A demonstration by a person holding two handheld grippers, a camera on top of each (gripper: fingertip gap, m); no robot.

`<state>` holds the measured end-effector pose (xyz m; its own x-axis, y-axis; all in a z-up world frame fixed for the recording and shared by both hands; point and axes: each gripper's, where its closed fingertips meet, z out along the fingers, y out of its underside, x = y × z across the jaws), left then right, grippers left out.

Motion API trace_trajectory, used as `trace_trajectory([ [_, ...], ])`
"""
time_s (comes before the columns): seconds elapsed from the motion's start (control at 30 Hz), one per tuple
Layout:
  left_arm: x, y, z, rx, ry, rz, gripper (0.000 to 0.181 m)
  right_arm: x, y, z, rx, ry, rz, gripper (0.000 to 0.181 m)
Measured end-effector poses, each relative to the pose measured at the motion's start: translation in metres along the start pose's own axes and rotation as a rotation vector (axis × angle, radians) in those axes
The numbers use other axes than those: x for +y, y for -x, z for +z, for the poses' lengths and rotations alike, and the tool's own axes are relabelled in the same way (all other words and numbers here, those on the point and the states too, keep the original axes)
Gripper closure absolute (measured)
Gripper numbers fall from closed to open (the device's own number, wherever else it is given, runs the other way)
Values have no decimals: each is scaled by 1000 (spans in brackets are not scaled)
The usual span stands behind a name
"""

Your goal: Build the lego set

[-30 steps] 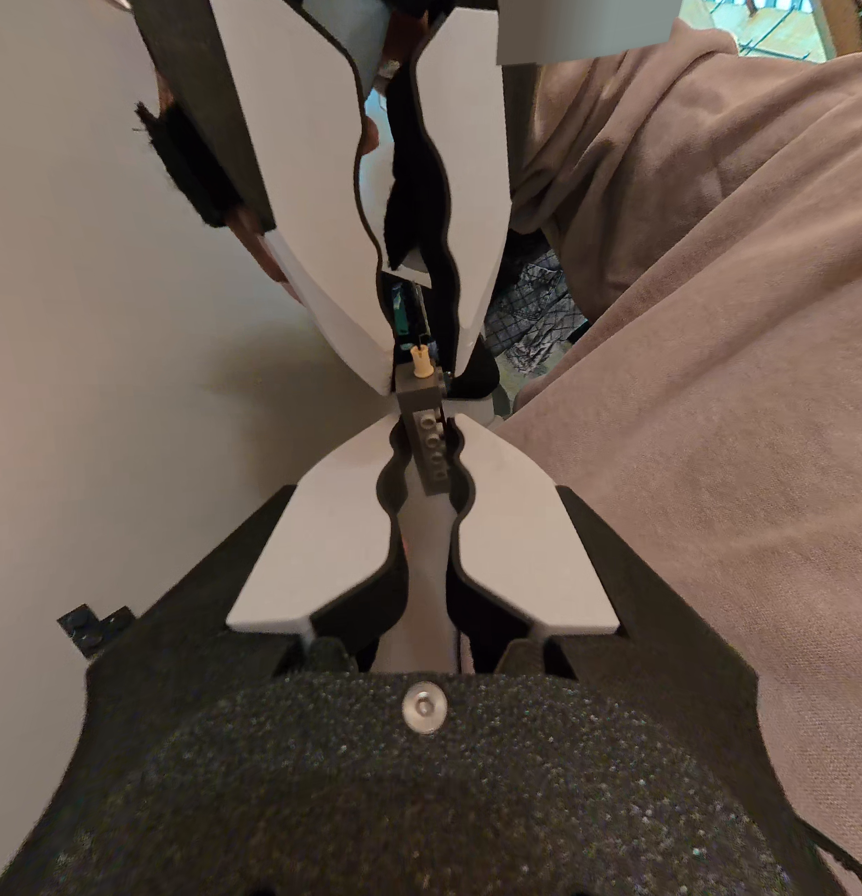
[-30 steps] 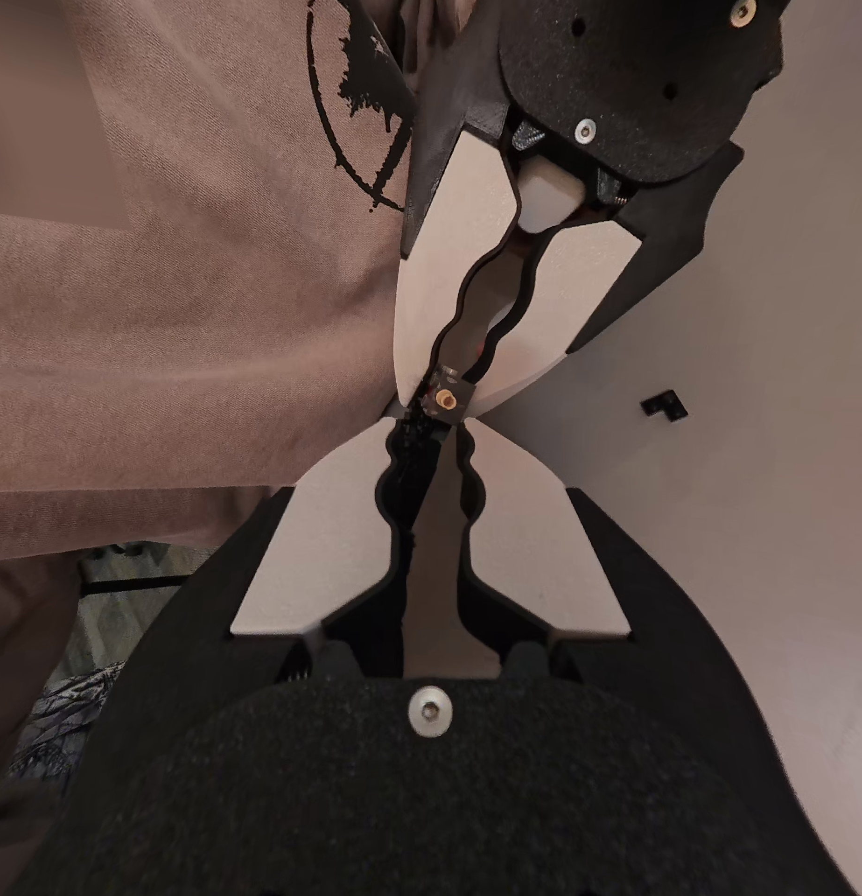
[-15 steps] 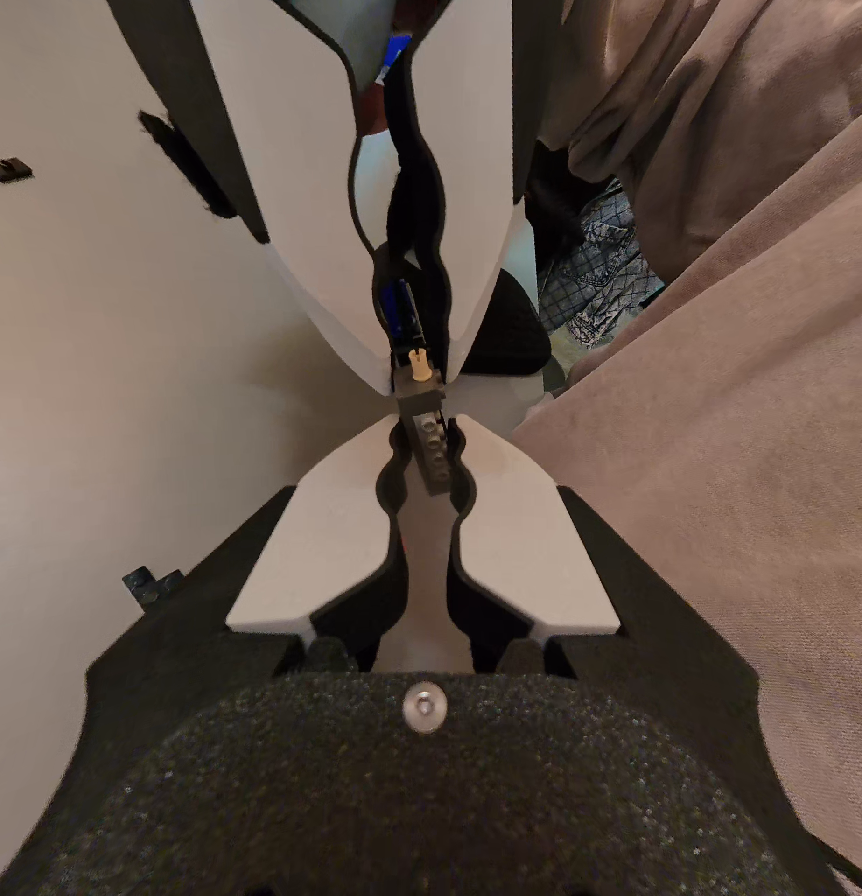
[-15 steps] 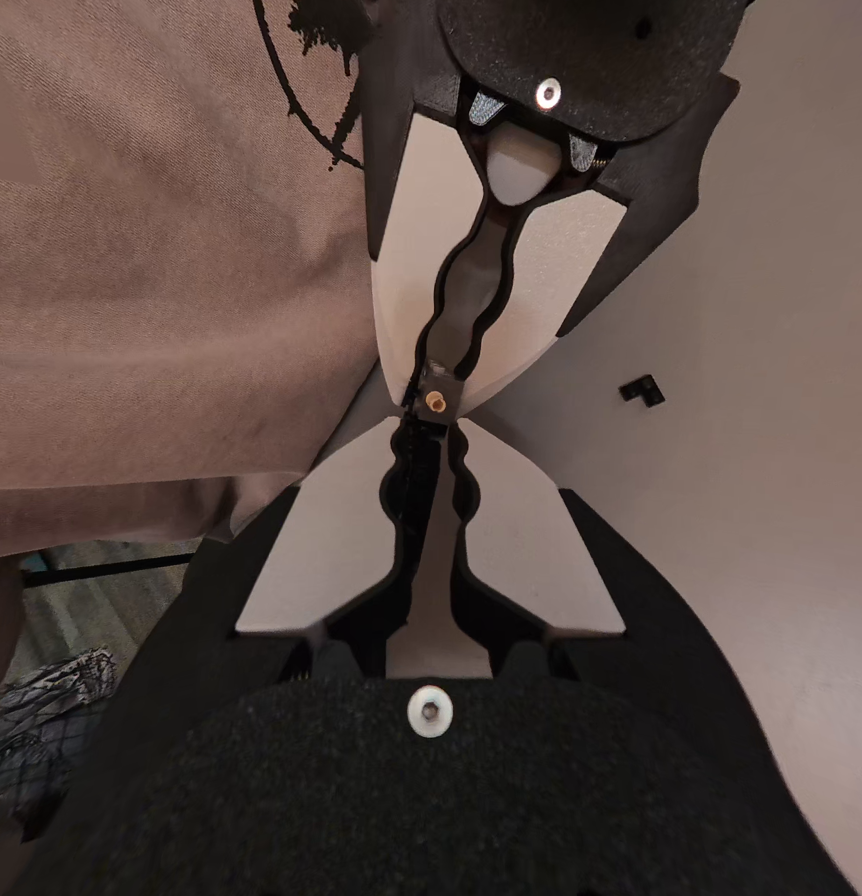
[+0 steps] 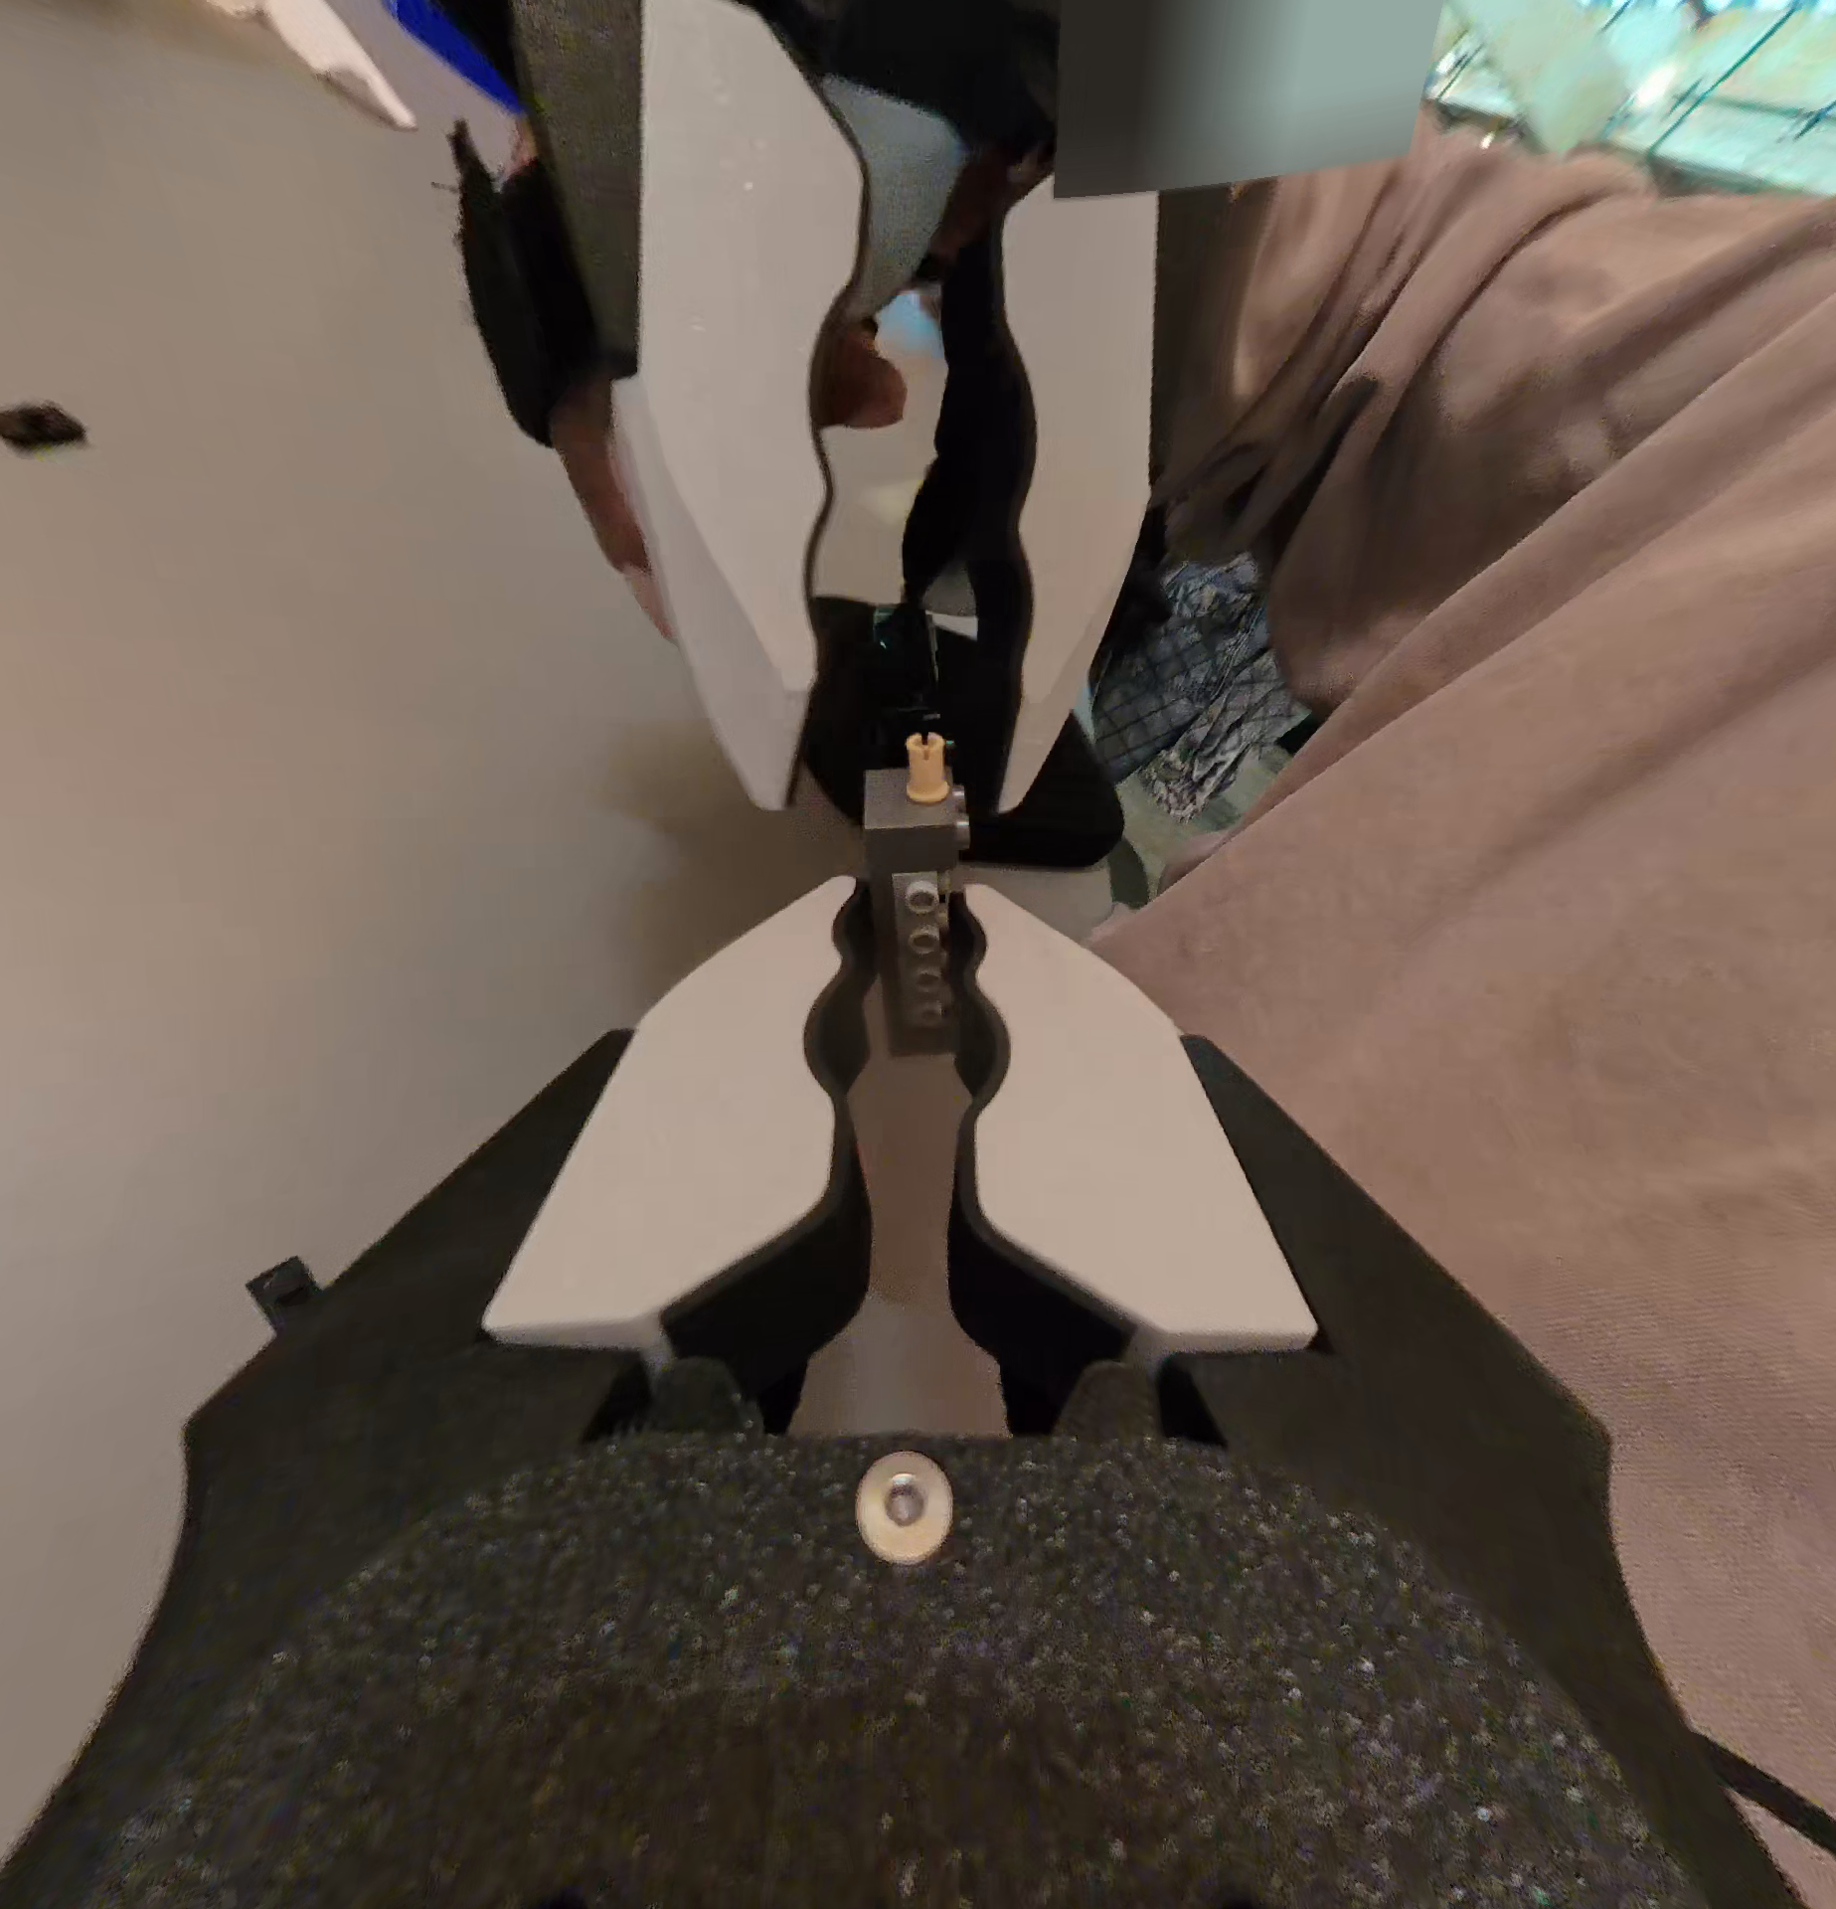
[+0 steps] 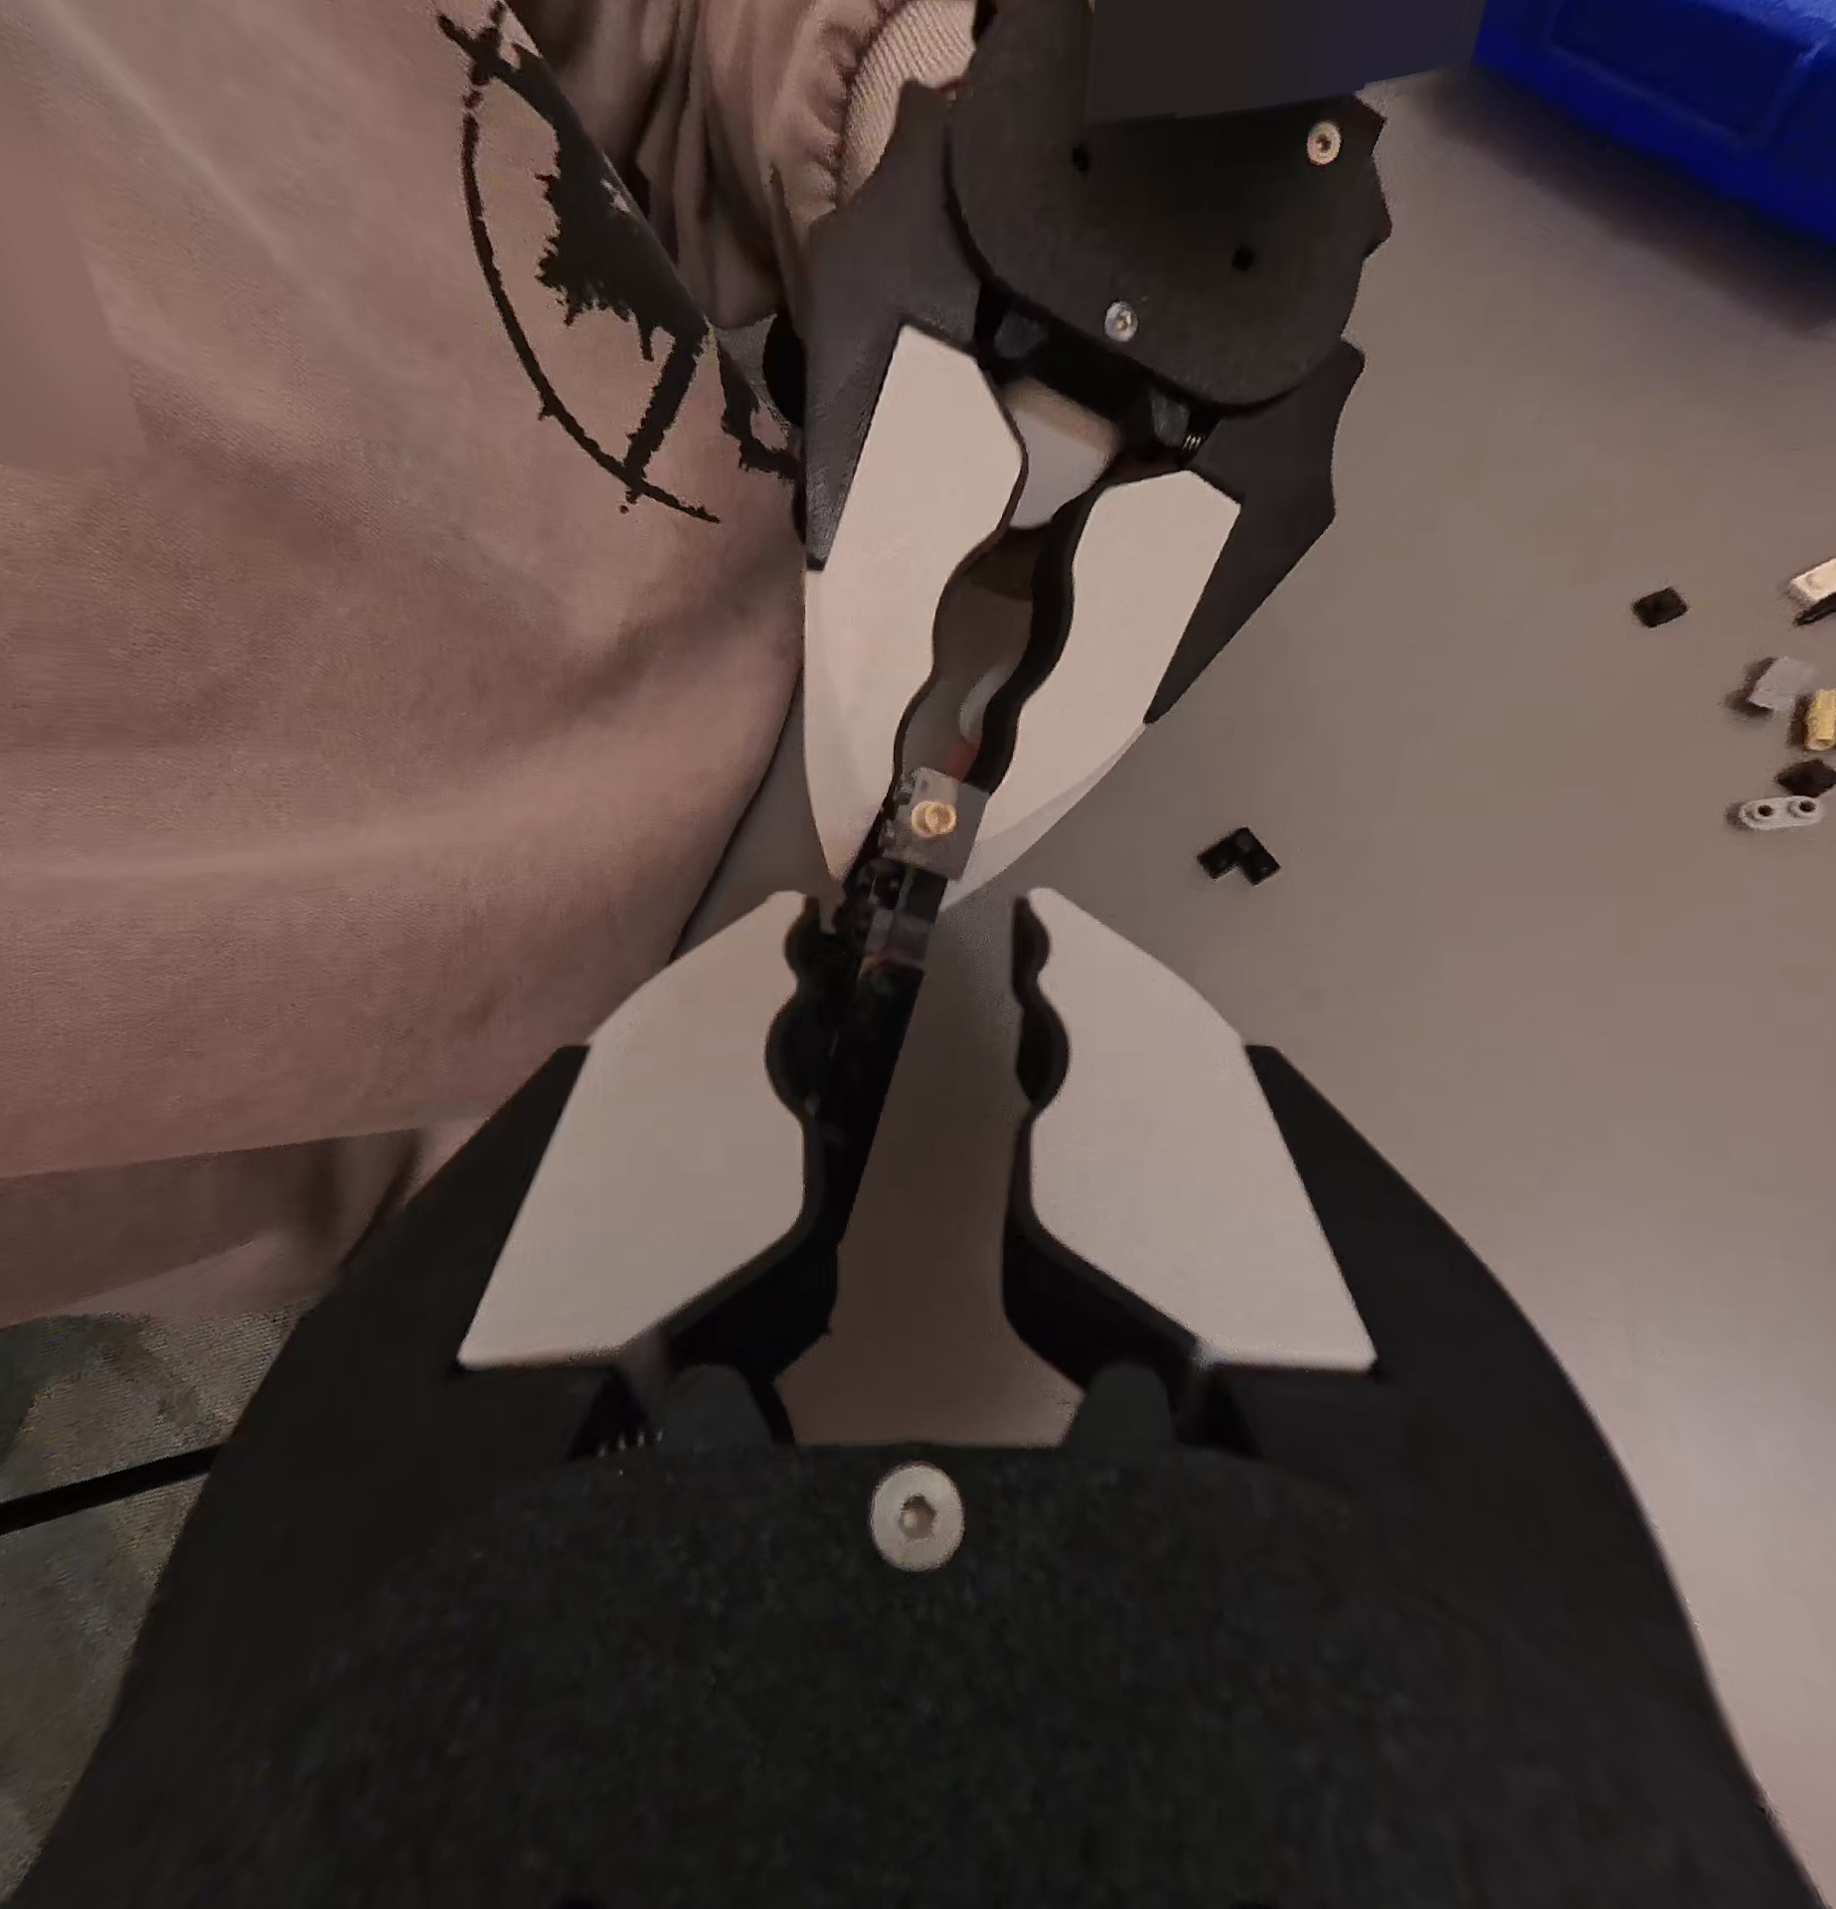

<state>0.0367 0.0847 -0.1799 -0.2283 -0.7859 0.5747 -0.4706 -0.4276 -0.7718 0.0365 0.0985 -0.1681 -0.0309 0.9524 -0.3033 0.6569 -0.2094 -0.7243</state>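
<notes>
Left tool (image 5: 911, 899) grips grey brick assembly (image 5: 919, 909); blue bin (image 6: 1698, 114), contents hidden.

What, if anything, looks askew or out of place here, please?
The black piece sits slanted between the open fingers of the right gripper, against one finger only. The left gripper holds the grey brick straight.

White-fingered black left tool (image 5: 908, 899), silver screw (image 5: 903, 1521), mauve sleeve (image 5: 1512, 930)

Two tools (image 5: 908, 899) (image 6: 919, 904), one tan peg (image 5: 925, 770), perhaps eight loose pieces (image 6: 1239, 855), one blue bin (image 6: 1719, 124)
</notes>
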Motion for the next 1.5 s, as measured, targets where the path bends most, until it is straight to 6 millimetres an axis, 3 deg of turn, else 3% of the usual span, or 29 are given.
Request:
trace_trajectory([
  [0.17,-6,-5,-2,16,-26,18,168,-3,6,-9,-26,-62,27,139],
  [0.4,-5,-2,-1,-19,-18,60,168,1,8,-9,-40,-40,80,152],
  [0.63,-8,5,-3,-192,2,283,168,1,5,-3,63,45,9,168],
  [0.8,-11,6,-7,-342,28,513,168,-3,4,-5,175,75,-110,168],
  [1.1,-13,0,-11,-404,43,708,168,-8,9,-4,287,98,-256,169],
  [1.5,-9,11,-11,-373,49,532,168,-4,-1,-1,323,154,-189,158],
])
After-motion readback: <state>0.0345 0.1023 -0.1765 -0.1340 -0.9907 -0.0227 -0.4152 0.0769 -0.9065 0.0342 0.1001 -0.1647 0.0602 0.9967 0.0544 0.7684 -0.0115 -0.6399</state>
